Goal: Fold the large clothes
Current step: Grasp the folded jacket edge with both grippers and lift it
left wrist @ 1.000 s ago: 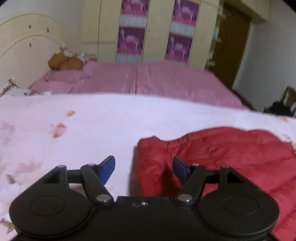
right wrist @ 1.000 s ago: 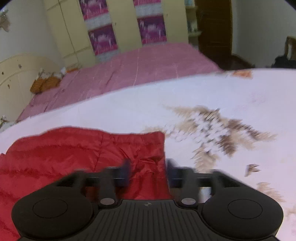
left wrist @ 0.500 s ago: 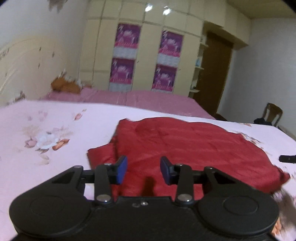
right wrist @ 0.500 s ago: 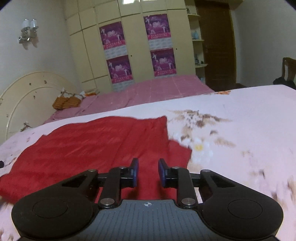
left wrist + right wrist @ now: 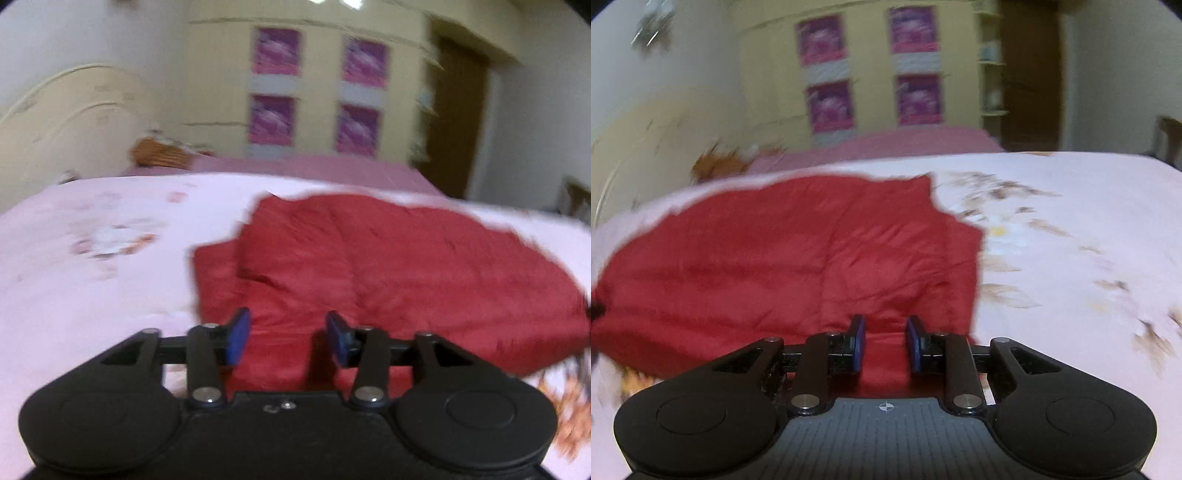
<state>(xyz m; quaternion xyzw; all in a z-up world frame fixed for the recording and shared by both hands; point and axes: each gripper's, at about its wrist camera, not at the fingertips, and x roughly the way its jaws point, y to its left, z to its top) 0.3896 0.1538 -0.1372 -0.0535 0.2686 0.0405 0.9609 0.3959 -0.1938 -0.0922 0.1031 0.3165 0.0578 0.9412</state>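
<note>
- Red padded garment (image 5: 388, 266) lies on the pink floral bedspread (image 5: 92, 280), mid-bed, already doubled over once. A lower layer sticks out past the top layer at both side ends.
- Left gripper (image 5: 288, 338): jaws have just been opening and now stand fairly wide. Red fabric shows in the gap, but the pads aren't pressing on it, so nothing is held.
- Right gripper (image 5: 884, 343): jaws have closed to a narrow gap. Garment (image 5: 798, 258) fabric shows between the pads; can't tell if it is pinched or just lying behind them. Frames are blurred.
- Step, as I judge it: release after a fold and set up the next one.
- To do it well: let go fully on both sides before pulling back so the near edge isn't dragged.
- Then pinch both layers at the near-edge corners, lift level, and line the edges up. Puffy fabric springs back, so press the crease down.
</note>
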